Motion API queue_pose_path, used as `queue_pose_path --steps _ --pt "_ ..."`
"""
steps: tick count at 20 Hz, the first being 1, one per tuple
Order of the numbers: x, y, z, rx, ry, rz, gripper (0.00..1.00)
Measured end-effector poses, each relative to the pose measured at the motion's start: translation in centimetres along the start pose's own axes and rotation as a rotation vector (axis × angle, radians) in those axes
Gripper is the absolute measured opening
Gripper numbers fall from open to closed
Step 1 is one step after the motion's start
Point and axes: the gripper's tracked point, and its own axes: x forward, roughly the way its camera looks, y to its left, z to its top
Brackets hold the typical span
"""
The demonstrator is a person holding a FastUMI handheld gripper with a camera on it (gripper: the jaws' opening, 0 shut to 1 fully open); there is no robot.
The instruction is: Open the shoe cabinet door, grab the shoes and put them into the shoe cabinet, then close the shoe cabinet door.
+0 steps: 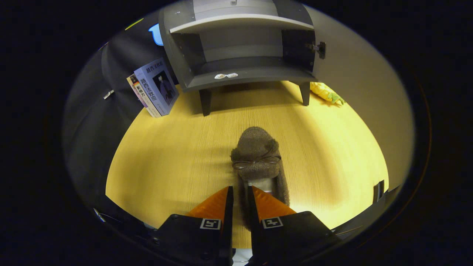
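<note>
A brown fuzzy slipper (257,155) with a bow lies on the yellow wooden table (170,159), toe pointing toward the cabinet. My gripper (240,192) is shut on the slipper's left side wall at the heel end, one finger outside it and the other inside the shoe opening. Beyond the slipper stands the grey shoe cabinet (240,48) on short legs. Its door (362,92) is swung wide open to the right. The lower compartment is bare except for a small white sticker (225,76) on its floor.
Two books (153,88) lean upright to the left of the cabinet. A yellow toy (327,92) lies behind the cabinet's right leg, next to the open door. Bare table lies between the slipper and the cabinet.
</note>
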Motion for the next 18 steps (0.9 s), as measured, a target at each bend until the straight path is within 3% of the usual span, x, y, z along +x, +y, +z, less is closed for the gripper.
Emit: queue_pose_path --steps 9,18 --pt "4.1 0.1 -0.4 -0.021 -0.001 -0.005 0.26" --pt "7.2 0.5 2.6 -0.001 -0.104 0.012 0.25"
